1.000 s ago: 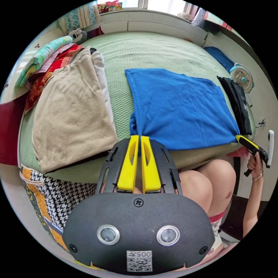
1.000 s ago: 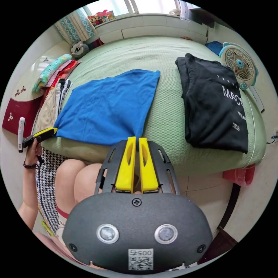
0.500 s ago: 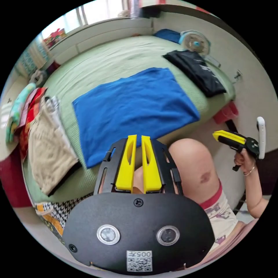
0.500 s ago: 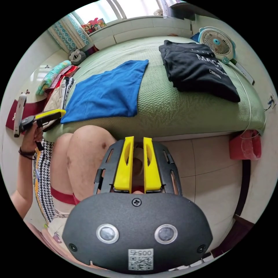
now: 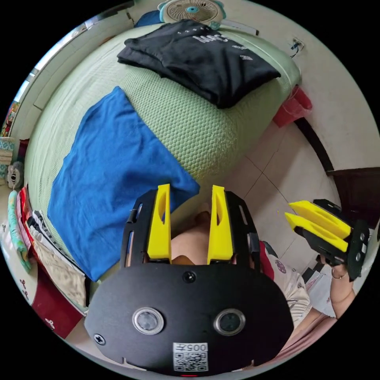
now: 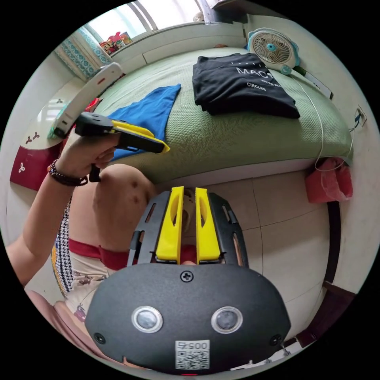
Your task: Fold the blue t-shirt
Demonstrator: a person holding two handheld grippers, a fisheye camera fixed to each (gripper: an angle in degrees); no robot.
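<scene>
The blue t-shirt (image 5: 107, 178) lies folded flat on the green bed (image 5: 186, 126). The left gripper (image 5: 189, 194) has its jaws wide apart, holding nothing; the right gripper (image 6: 189, 194) has its jaws nearly together, also holding nothing.

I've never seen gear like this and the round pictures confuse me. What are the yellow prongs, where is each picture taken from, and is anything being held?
A person holds a pair of hand tongs in each hand, and a wide-angle camera rides on each, which makes the pictures round. In the left gripper view, the yellow prongs at the bottom are the left tongs, standing apart with nothing between them. The right tongs show at that picture's edge, in the person's hand. In the right gripper view, the right tongs point at the tiled floor, prongs nearly together and holding nothing.

On the green bed lie a blue t-shirt, folded flat, and a folded black t-shirt. A small fan stands by the bed's far corner. Nothing is being held.
</scene>
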